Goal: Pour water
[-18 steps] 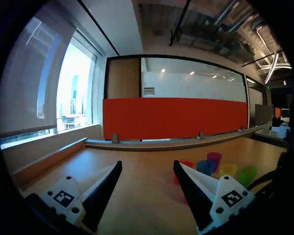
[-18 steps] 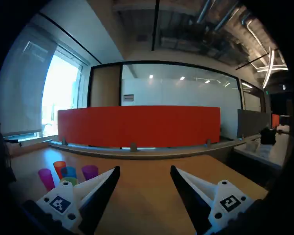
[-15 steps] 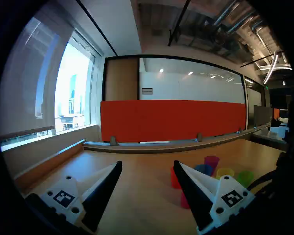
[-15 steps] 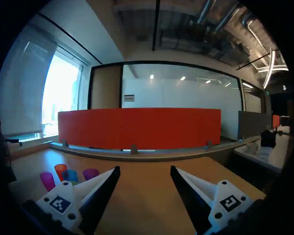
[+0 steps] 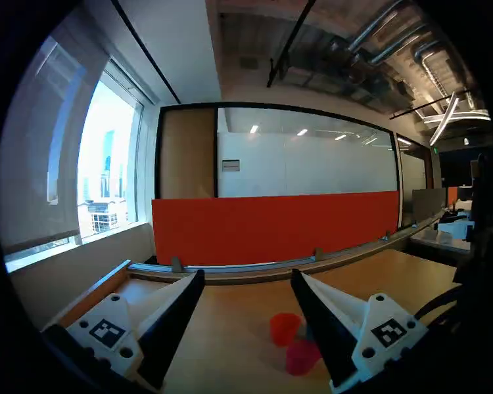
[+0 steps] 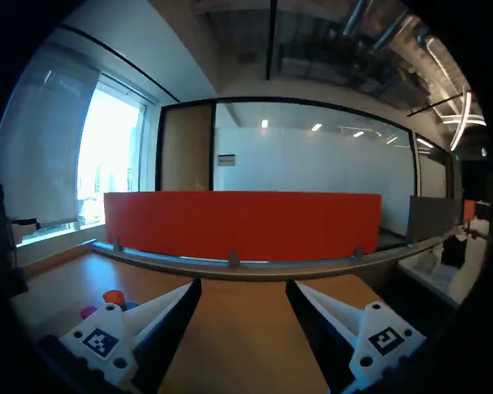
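On the wooden desk (image 5: 233,328), well short of its far edge, an orange-red translucent plastic cup (image 5: 284,327) and a pink plastic cup (image 5: 302,356) are standing together beside the left gripper's (image 5: 246,276) right finger. They are looking light, thin-walled and tippy, inviting a gentle mid-wall grip. Both the left gripper and the right gripper (image 6: 242,284) are gaping wide, holding nothing.

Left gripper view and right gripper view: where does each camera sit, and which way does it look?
Left gripper view: rides on the left hand-held gripper, looks along its open fingers across the wooden table to the orange partition; red cup and pink cup near one finger.
Right gripper view: rides on the right hand-held gripper, faces likewise, fingers open; red cup low left.
Shared: table, partition, window, red cup.
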A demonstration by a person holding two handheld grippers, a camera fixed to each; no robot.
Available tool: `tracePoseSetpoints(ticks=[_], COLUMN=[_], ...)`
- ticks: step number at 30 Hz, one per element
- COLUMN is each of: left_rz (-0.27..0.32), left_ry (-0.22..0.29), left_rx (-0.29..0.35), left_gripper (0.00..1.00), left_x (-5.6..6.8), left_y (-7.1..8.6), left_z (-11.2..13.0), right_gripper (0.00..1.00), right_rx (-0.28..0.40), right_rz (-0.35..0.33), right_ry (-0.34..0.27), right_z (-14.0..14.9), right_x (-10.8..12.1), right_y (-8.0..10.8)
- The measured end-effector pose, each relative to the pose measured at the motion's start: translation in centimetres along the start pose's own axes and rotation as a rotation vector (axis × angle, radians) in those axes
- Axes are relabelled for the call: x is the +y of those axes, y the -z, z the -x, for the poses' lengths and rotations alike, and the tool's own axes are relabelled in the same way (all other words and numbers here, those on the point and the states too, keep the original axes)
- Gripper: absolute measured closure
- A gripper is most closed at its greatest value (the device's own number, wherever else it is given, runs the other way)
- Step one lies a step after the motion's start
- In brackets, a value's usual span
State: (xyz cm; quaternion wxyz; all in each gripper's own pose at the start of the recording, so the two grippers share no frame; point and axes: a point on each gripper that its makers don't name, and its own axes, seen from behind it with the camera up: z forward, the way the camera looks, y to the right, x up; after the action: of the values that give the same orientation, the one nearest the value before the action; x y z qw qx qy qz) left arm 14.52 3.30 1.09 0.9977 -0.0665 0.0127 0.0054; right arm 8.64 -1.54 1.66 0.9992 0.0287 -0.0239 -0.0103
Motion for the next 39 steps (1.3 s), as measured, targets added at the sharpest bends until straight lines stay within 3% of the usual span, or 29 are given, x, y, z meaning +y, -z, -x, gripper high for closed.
tracePoseSetpoints(ticks=[5, 13, 22, 29, 32, 39], left_rz=[0.016, 0.086, 0.192, 0.305, 0.349, 0.405], left_ry=[-0.025, -0.034, 0.003, 0.020, 0.032, -0.011], left_rx=[-0.005, -0.018, -0.033, -0.020, -0.017, -0.025], left_gripper=[0.03, 0.03, 0.03, 0.03, 0.03, 0.03], left_x=[0.3, 1.8, 3.8, 6.4, 7.5, 8.8], left_y=[-0.3, -0.7, -0.7, -0.4, -0.3, -0.2], left_z=[-1.7, -2.6, -3.3, -4.1, -4.5, -4.9], right_gripper=[0.01, 0.01, 0.01, 0.01, 0.01, 0.01], right_rx=[0.025, 0.030, 0.042, 0.042, 0.045, 0.023], right_rz=[-0.023, -0.086, -0.243, -0.410, -0.443, -0.479], right_ry=[0.024, 0.023, 0.019, 0.041, 0.048, 0.060], right_z=[-2.2, -2.9, -3.8, -4.5, -4.6, -4.0], right_x=[-0.8, -2.2, -5.1, -9.0, -9.9, -10.7], right_y=[-0.1, -0.3, 0.1, 1.2, 1.4, 1.1])
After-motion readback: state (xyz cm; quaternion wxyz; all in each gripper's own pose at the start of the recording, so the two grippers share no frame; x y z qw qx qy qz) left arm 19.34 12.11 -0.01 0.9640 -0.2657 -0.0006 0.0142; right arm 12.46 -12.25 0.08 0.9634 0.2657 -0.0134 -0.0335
